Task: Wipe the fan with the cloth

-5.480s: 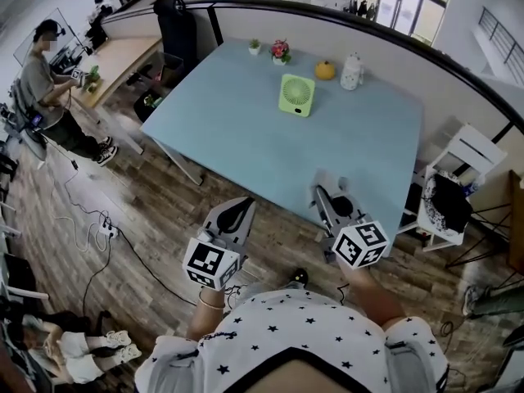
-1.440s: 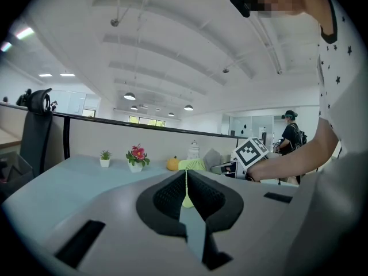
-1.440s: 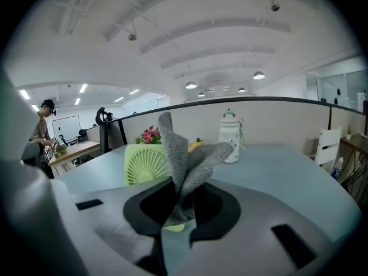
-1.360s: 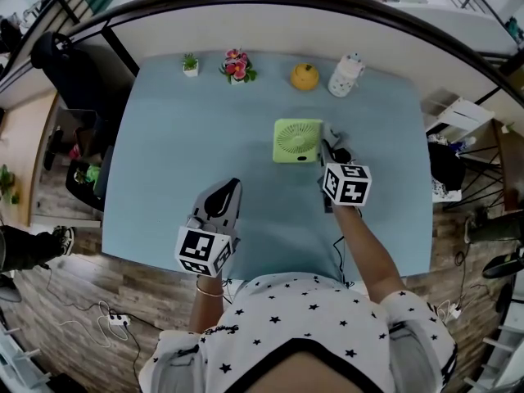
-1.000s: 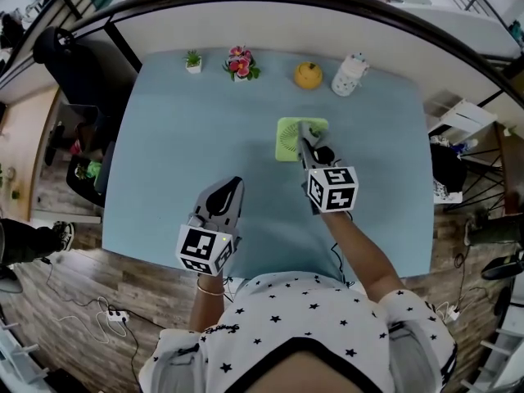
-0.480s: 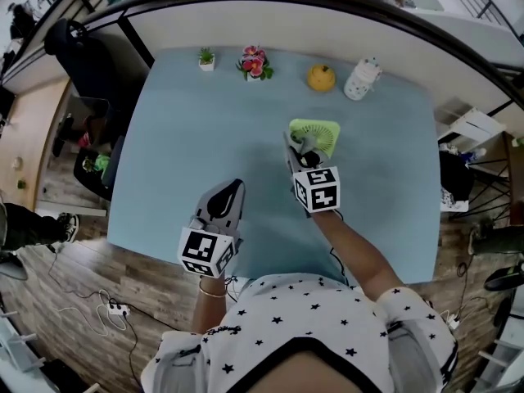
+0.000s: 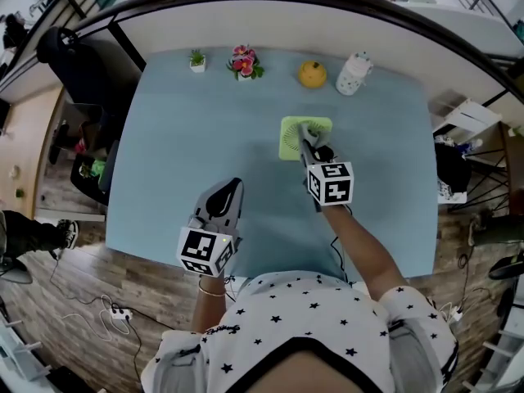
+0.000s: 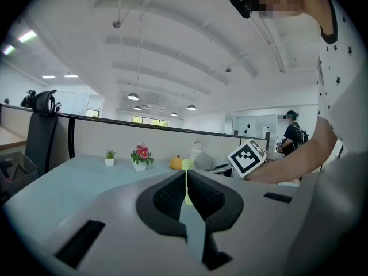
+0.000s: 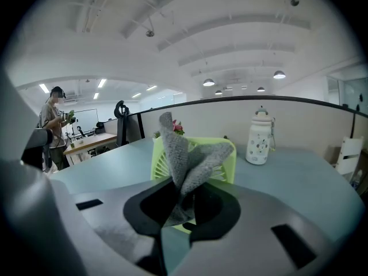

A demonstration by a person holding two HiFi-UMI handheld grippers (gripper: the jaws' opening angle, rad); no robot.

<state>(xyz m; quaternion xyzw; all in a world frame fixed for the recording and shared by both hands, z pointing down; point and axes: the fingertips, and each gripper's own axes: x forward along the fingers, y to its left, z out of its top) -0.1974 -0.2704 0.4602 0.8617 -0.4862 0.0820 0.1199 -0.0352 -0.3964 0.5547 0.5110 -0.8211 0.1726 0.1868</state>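
Right gripper [image 7: 308, 137]: your jaws clamp the grey fuzzy cloth [image 9: 185, 154], held at the square lime-green plastic fan [image 7: 287, 143] standing on the pale-blue table [image 7: 164, 137] | left gripper [image 7: 232, 188]: jaws together, empty | risk: hard pushing may topple the unbraced fan.

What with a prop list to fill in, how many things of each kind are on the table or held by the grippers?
Potted plants: 2 (small green plant, pink-flowered plant)
Green fan: 1
Orange pumpkin-shaped ornament: 1
White spotted bottle: 1
Grey cloth: 1
Total: 6
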